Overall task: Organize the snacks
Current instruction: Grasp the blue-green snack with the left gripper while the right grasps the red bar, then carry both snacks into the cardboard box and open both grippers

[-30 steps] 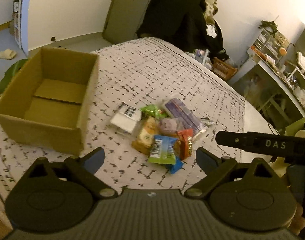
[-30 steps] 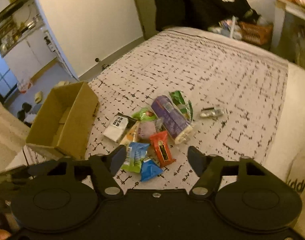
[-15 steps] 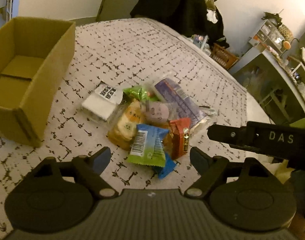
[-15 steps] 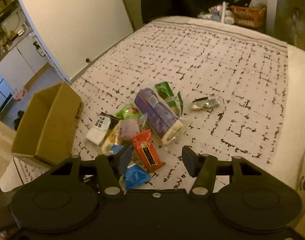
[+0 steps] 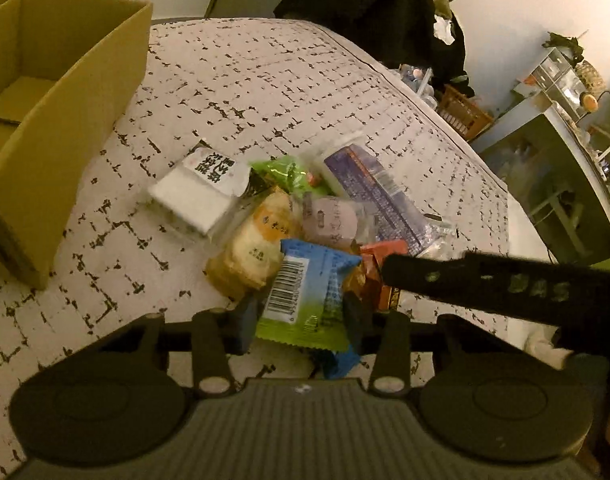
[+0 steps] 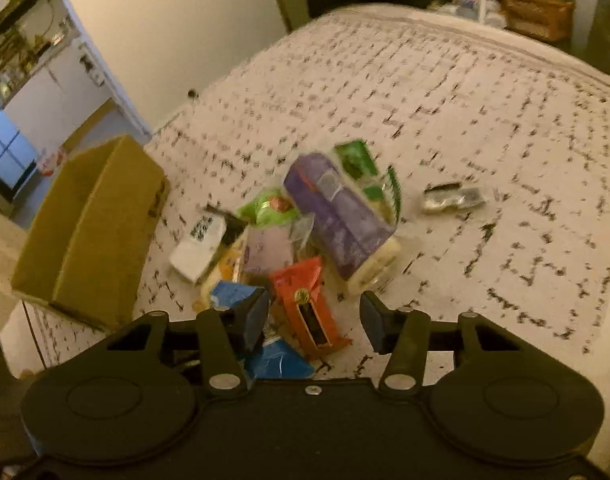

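Observation:
Several snack packets lie in a pile on a patterned bedcover [image 5: 265,92]. My left gripper [image 5: 301,316] is low over the near end of the pile. Its jaws are closing, and the pads touch both side edges of a blue and green packet [image 5: 305,288]. My right gripper [image 6: 315,320] hangs over the same pile with a red packet [image 6: 305,304] between its fingers. Its jaws are closing slowly, and the pads stand clear of the red packet. An empty cardboard box [image 5: 77,92] [image 6: 97,236] stands to the left.
The pile also holds a white packet [image 5: 197,196], a yellow biscuit pack [image 5: 249,252], a long purple pack [image 6: 337,216] and a small green packet [image 6: 269,208]. A silvery wrapper [image 6: 453,198] lies apart on the right. A black bar [image 5: 505,284] of the right-hand tool crosses the left wrist view.
Both grippers have sunk toward the pile, which now fills more of each view. The left jaws have narrowed from wide open onto the blue and green packet. The right jaws have narrowed a little.

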The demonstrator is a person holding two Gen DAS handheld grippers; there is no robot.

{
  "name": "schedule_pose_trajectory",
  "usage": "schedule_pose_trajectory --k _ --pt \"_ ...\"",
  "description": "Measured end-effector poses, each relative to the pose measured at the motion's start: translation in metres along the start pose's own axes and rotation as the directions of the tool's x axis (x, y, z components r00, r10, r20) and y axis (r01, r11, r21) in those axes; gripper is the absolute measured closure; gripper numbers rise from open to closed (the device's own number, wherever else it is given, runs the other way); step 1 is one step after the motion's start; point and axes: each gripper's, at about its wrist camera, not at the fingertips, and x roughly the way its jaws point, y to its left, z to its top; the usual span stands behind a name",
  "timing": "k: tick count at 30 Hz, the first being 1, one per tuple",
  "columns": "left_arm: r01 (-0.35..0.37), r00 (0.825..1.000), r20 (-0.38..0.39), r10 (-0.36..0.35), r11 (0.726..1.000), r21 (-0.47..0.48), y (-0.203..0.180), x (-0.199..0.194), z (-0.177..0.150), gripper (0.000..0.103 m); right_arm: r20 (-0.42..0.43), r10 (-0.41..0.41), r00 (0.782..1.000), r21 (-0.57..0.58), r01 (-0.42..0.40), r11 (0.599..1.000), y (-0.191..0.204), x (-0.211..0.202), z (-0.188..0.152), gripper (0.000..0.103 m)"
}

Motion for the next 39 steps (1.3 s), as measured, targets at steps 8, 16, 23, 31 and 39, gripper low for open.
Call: schedule_pose_trajectory --k 8,16,23,31,39 --pt "-0.024 1.000 0.015 0.024 1.000 -0.018 0.013 -0.017 0.000 0.061 0.020 -0.020 1.000 -0.063 0.021 0.998 0.007 0.006 -0.002 0.052" --pt "-0.046 0.999 0.023 0.047 0.998 -0.052 0.025 -0.035 0.000 0.061 -0.028 -0.056 0.998 -0.112 0.053 0.992 0.017 0.011 -0.007 0.082" --pt "-0.044 0.997 0.065 0.048 0.997 -0.055 0.027 -0.057 0.007 0.061 0.025 -0.026 0.999 -0.133 0.029 0.991 0.036 -0.008 -0.011 0.082" --pt "-0.048 0.988 0.149 0.050 0.999 -0.022 0.020 -0.094 0.015 0.061 0.113 0.008 0.994 -0.113 0.005 0.994 0.057 -0.033 -0.008 0.082" --pt "-0.046 0.973 0.226 0.048 0.999 -0.014 0.020 -0.129 0.025 0.061 0.199 0.036 0.979 -0.120 -0.012 0.993 0.071 -0.054 -0.007 0.083"
